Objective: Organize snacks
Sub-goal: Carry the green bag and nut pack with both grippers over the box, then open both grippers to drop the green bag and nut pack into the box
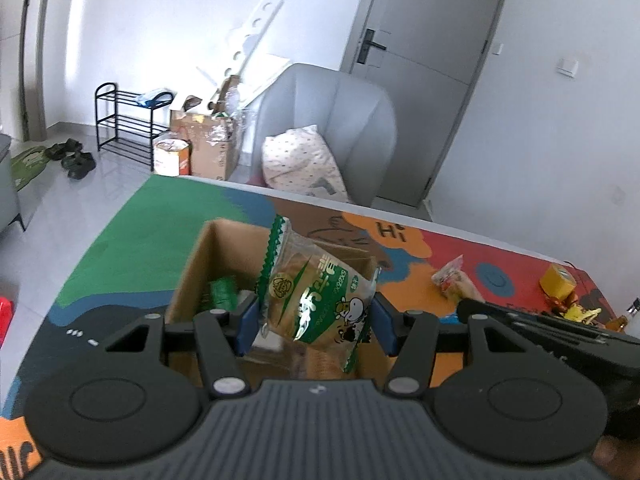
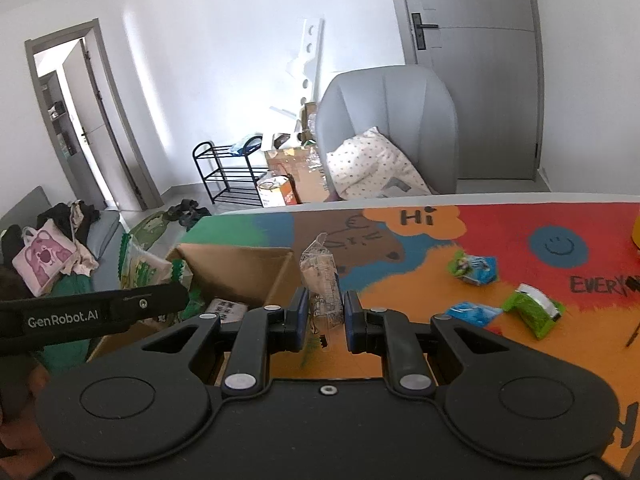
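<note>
Left wrist view first: your left gripper (image 1: 314, 322) is spread wide with a green-and-clear biscuit packet (image 1: 316, 300) sitting between the blue pads (image 1: 245, 328). The packet looks to touch the left pad but I can't tell if it's actually being squeezed, and it hangs right over the open cardboard box (image 1: 224, 256). Down inside the box you can see a green packet (image 1: 222, 292) and something pale under it, too blurry to name. Off to the right on the colourful table mat (image 1: 132, 248) there's a red-and-clear snack (image 1: 454, 278) and a yellow item (image 1: 558, 280) further along. Over on the right wrist view, your right gripper (image 2: 325, 312) is pinching a clear wrapped snack (image 2: 322, 280) that stands upright between the pads, just beside the box's right wall (image 2: 280, 276). Still loose on the mat: a green-and-blue packet (image 2: 474, 266), a blue packet (image 2: 472, 312), and a lime green packet (image 2: 534, 312) near it. Your other gripper's black body (image 2: 92, 316) pokes in from the left.
</note>
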Demonstrator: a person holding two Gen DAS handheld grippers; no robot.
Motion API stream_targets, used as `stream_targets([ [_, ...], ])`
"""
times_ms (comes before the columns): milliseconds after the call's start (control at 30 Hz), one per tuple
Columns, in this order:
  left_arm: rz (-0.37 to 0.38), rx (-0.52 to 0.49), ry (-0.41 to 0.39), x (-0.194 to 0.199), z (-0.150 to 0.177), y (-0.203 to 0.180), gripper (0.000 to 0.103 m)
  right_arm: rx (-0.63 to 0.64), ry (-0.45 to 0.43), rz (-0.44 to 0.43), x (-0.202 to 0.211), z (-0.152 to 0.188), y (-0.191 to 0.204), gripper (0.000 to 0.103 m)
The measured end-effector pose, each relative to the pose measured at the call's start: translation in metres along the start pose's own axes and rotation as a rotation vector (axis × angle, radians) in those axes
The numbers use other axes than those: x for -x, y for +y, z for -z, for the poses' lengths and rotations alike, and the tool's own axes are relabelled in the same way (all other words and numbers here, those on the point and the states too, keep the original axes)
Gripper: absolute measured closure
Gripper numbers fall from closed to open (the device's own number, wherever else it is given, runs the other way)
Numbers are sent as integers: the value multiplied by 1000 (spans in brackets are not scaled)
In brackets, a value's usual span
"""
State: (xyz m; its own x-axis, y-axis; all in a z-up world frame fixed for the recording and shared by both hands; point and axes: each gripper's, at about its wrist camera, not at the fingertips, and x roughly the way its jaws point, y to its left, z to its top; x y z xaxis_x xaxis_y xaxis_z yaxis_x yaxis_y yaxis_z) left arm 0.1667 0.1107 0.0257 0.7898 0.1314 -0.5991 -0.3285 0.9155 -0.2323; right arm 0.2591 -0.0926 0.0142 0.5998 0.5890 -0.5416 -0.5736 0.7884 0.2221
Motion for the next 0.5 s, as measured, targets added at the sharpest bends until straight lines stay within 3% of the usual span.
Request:
stream_targets([
  [200,-21,9,36,-2,3,20,43,26,9,-30,-7,-1,21,86],
  [367,-51,40,38,3,4,38,29,39,23,-60,-15,0,38,86],
  [500,-51,61,22,12,4,50,27,44,35,-87,-21,1,52,86],
])
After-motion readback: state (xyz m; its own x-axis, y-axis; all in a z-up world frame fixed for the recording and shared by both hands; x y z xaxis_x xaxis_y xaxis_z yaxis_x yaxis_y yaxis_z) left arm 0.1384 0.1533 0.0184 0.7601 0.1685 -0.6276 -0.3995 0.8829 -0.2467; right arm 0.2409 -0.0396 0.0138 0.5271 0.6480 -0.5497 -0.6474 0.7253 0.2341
